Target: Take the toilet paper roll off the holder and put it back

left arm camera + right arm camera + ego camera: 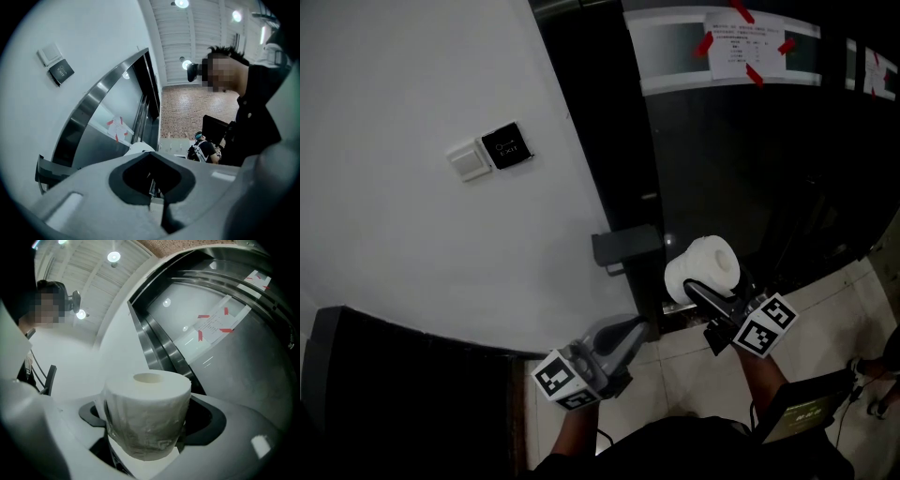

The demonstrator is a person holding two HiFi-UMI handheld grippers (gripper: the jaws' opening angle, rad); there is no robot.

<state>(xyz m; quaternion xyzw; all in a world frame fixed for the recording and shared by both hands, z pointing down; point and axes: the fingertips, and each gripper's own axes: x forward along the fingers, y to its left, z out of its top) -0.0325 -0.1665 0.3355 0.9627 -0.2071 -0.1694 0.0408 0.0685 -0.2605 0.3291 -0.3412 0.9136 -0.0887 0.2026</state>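
A white toilet paper roll (705,264) is held in the air in front of the dark door, a little right of the grey wall holder (626,247). My right gripper (696,291) is shut on it from below. In the right gripper view the roll (147,416) stands upright between the jaws with its core hole on top. My left gripper (636,330) hangs lower, below the holder, shut with nothing in it. In the left gripper view my left gripper (152,180) has its jaws together, the holder (47,171) shows at the far left, and the roll (138,147) peeks over the jaws.
A white wall switch (469,161) and a black exit button (506,145) sit on the white wall. The dark glass door carries a notice taped in red (741,42). Below are pale floor tiles (675,375) and a dark block (394,394) at lower left.
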